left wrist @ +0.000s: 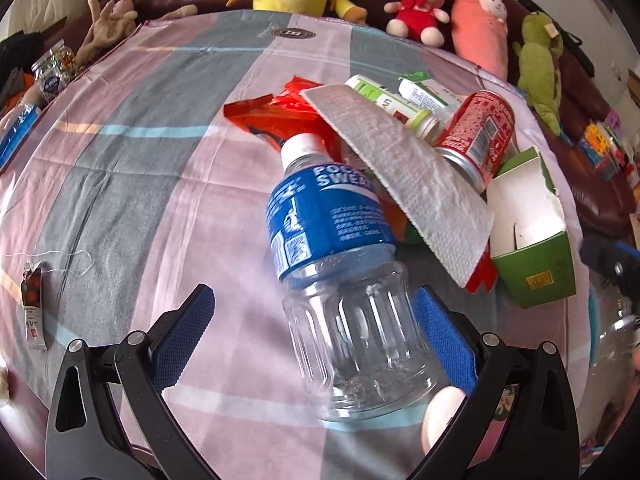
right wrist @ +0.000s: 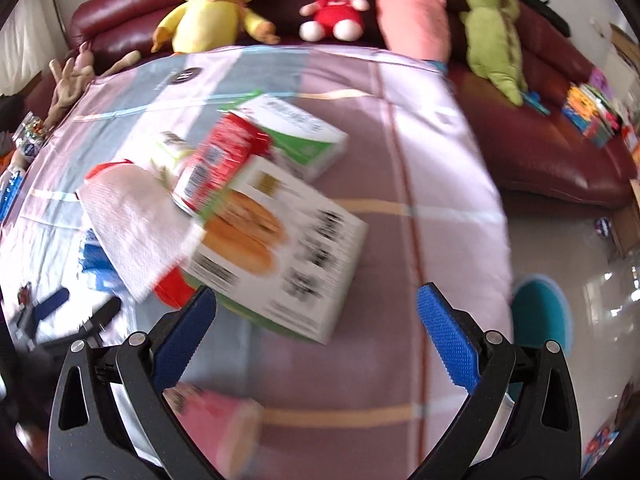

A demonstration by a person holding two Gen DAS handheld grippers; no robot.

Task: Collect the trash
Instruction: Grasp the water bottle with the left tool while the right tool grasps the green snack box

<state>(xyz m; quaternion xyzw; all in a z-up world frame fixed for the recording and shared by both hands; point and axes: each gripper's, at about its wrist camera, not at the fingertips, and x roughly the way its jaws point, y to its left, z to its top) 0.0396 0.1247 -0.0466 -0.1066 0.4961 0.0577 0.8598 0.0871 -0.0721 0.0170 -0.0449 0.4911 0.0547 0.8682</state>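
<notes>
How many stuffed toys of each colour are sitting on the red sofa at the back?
Yellow: 1, the duck
Brown with red clothes: 1, the teddy bear
Pink: 1, the bunny pillow
Green: 1, the plush animal
Tan: 1, the floppy toy
Total: 5

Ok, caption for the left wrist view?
Open left gripper straddling a clear plastic bottle with blue label, lying beside piled trash on a striped cloth.
</notes>
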